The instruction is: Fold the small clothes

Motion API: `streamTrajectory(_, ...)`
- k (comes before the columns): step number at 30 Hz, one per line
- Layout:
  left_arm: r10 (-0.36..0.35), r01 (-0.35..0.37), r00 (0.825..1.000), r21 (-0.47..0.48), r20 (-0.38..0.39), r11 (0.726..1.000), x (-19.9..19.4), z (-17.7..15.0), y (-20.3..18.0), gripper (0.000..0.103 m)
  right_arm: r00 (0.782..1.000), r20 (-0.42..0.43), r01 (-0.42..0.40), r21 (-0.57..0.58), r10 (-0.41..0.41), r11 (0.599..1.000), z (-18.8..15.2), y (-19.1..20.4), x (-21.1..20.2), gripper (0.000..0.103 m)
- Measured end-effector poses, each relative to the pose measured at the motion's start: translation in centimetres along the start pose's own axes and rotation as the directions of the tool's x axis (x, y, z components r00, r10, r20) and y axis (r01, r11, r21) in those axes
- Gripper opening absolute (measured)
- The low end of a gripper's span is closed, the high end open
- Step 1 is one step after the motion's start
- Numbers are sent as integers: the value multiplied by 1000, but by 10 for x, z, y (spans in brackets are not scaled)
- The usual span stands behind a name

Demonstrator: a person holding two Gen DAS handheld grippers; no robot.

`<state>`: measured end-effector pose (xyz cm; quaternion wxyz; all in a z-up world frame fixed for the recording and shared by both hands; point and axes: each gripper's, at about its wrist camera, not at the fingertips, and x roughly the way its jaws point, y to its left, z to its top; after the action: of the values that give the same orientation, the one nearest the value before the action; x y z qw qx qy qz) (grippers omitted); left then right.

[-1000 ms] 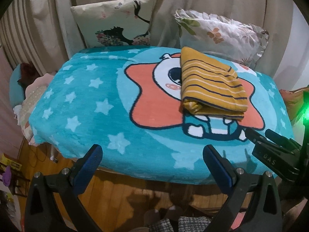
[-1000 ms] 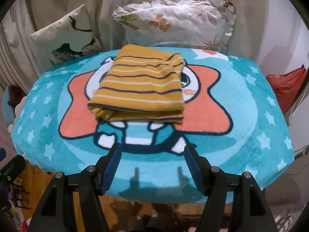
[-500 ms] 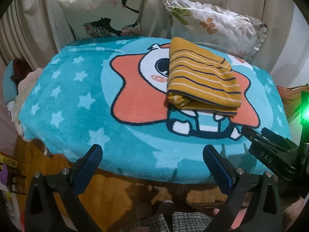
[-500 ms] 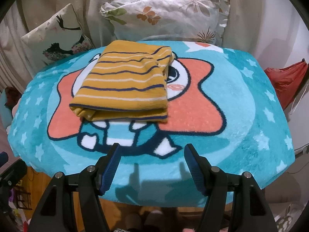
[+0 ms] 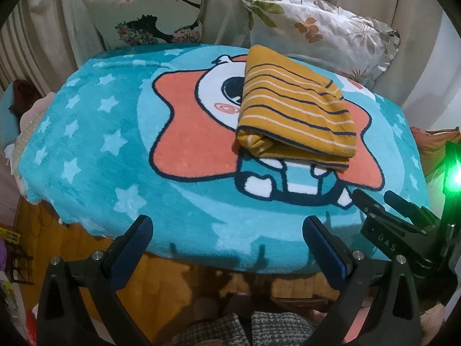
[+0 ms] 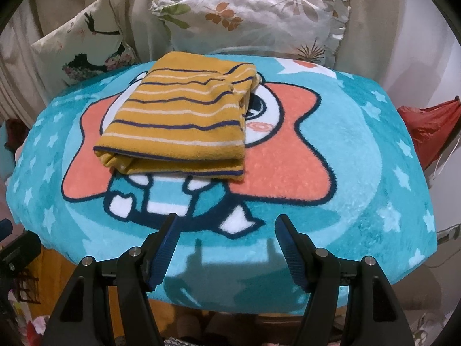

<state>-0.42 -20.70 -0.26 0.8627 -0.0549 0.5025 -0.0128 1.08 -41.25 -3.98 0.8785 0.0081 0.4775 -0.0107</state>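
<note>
A mustard-yellow garment with navy and white stripes [image 5: 296, 109] [image 6: 184, 121] lies folded into a thick rectangle on a teal cartoon blanket [image 5: 95, 144] [image 6: 360, 173]. Its folded edge faces me, with layers showing at the near left corner. My left gripper [image 5: 227, 227] hangs open over the blanket's near edge, well short of the garment, nothing between its blue pads. My right gripper [image 6: 226, 225] is open too, just in front of the garment's near edge and apart from it. In the left wrist view the right gripper [image 5: 383, 201] shows at the right.
Two cushions lean at the back: a cream one with a bird print [image 5: 147, 11] [image 6: 83, 46] and a floral one [image 5: 319, 28] [image 6: 250, 17]. A red cloth [image 6: 432, 127] lies off the right side. Wooden floor [image 5: 178, 274] and a checked sleeve [image 5: 242, 328] show below the blanket's edge.
Both grippers have moved forward toward the blanket and garment, which now look larger and nearer. The garment has not shifted on the blanket. Both stay open.
</note>
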Motion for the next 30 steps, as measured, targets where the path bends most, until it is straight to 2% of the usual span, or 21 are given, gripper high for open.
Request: streamTrajectory(30,-46,46,997,8,-58,999,11,-16,-28,103,1000,-9,29,2,-29,1000,-17,-25,-6,74)
